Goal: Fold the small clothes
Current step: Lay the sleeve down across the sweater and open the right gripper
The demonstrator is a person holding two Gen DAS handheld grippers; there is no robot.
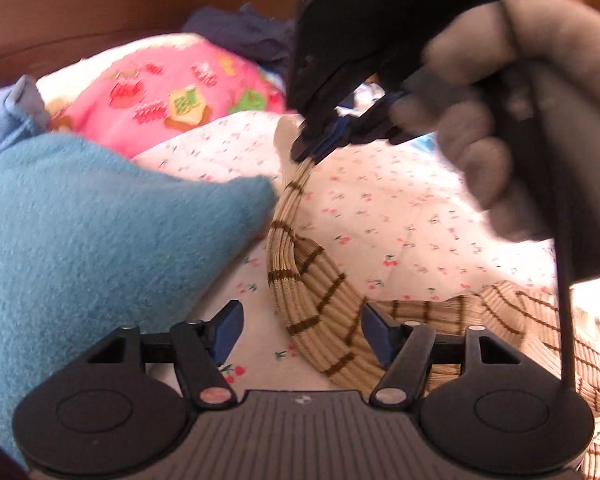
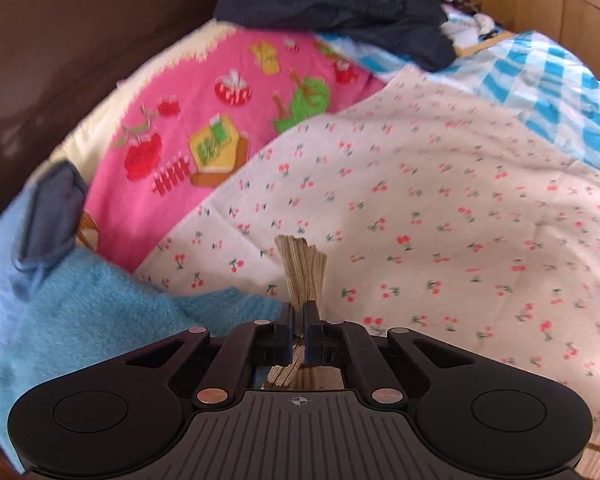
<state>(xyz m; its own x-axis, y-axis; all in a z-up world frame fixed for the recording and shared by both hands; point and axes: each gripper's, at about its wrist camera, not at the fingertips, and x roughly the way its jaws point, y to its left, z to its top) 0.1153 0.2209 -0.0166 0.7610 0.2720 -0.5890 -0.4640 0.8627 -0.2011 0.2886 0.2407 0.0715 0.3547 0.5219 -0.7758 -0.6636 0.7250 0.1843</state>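
A: Starting at the left: teal fleece (image 1: 100, 232) bunching beside the work area, pink printed blanket (image 1: 172, 96) lying behind it, dark clothes (image 1: 240, 36) piling further back.

B: Resting on the cherry-print sheet (image 1: 400, 208) over the bed, in the middle: beige ribbed garment with brown stripes (image 1: 320, 312), curving up from the lower right toward the upper centre.

A: Left gripper (image 1: 302, 336) standing spread, blue pads either side of the garment's lower band, not pressing on it. Hovering just over the fabric, apparently.

B: Moving right: right gripper (image 1: 312, 148) pressed together, pinching the garment's far end and lifting it off the sheet. Gloved hand (image 1: 500, 120) wrapping its handle.

A: Confirming from the right wrist view: right gripper (image 2: 299, 332) clamping a bunched tuft of the beige ribbed garment with brown stripes (image 2: 300, 268), fabric poking out past the pads. Cherry-print sheet (image 2: 420, 220) spreading beyond, blue checked cloth (image 2: 548, 92) lying at the far right.

B: Judging the step: picking up and straightening one garment before the first fold. One end secured, the other not yet.

A: Next move likely calling for closing the left gripper on the near band, then pulling both ends apart to flatten it. Watching for the ribbed knit twisting or slipping from so small a pinch.
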